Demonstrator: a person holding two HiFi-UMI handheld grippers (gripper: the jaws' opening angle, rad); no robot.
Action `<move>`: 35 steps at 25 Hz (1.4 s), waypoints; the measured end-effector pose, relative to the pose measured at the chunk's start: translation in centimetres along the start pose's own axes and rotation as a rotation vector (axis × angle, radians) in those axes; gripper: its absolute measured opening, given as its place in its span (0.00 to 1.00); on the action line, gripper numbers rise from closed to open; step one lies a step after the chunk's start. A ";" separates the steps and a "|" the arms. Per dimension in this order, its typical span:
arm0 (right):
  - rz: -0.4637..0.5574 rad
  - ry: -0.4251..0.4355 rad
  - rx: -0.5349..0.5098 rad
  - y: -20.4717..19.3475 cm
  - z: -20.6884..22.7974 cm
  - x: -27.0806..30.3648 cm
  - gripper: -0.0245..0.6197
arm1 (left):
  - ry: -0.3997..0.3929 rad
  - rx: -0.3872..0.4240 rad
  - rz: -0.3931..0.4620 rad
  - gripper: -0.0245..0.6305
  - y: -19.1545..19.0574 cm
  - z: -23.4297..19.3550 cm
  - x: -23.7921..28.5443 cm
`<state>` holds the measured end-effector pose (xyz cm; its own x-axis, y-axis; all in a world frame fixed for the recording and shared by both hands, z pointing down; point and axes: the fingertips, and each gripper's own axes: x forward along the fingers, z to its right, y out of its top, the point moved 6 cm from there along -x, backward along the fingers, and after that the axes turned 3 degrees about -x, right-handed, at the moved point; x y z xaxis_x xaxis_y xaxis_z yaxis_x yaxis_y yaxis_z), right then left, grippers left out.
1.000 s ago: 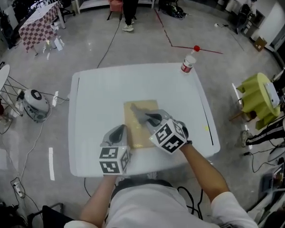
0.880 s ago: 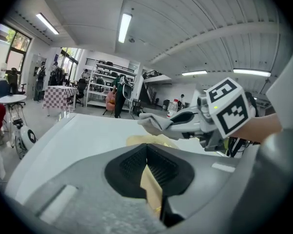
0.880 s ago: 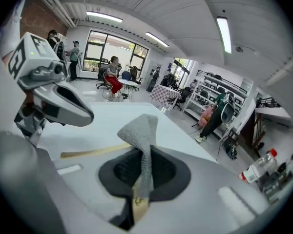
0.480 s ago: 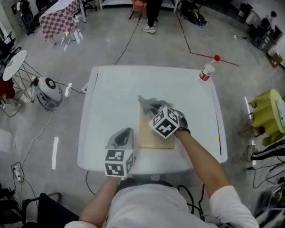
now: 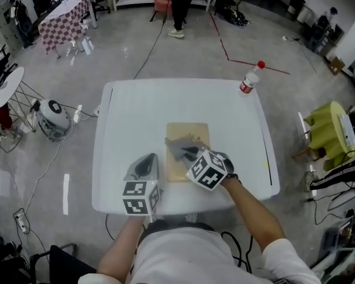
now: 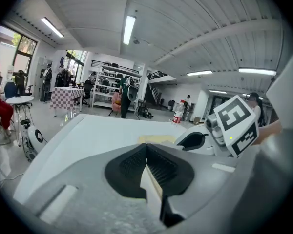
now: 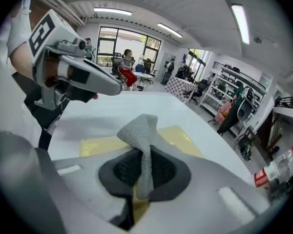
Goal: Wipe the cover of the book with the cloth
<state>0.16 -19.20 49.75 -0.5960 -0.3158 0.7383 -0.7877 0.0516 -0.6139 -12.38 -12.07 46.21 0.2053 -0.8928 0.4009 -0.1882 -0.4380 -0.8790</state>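
A tan book (image 5: 192, 136) lies flat in the middle of the white table (image 5: 124, 117). My right gripper (image 5: 188, 153) is over the book's near half, shut on a grey cloth (image 5: 176, 148) that drapes onto the cover. In the right gripper view the cloth (image 7: 140, 139) stands up between the jaws with the book (image 7: 178, 136) below it. My left gripper (image 5: 145, 165) rests just left of the book's near corner, apart from it. Its jaws (image 6: 147, 163) are shut with nothing between them, and the book (image 6: 155, 139) lies ahead of it.
A plastic bottle (image 5: 248, 80) with a red cap stands at the table's far right corner. Off the table, a yellow stool (image 5: 326, 126) sits to the right. A round white device (image 5: 52, 116) and cables lie on the floor to the left. A person (image 5: 180, 5) stands far behind.
The right gripper swept the cloth to the book's far edge, then drew it back toward the middle of the cover. The left gripper stayed beside the book's near left corner.
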 end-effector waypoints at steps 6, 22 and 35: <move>0.018 0.080 0.009 -0.5 -3.0 -2.1 0.06 | -0.012 -0.003 -0.008 0.05 0.1 0.4 0.7; 0.058 0.353 -0.069 -0.7 -5.2 -4.7 0.06 | -0.015 -0.010 -0.011 0.05 0.1 -0.2 1.1; -0.066 0.071 -0.342 7.1 4.4 4.3 0.06 | 0.044 -0.040 0.026 0.05 0.0 -2.7 -1.0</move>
<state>-7.25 -24.39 47.30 -0.5422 -0.2634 0.7979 -0.8242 0.3513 -0.4440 -15.18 -11.52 46.50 0.1575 -0.9075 0.3895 -0.2318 -0.4174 -0.8787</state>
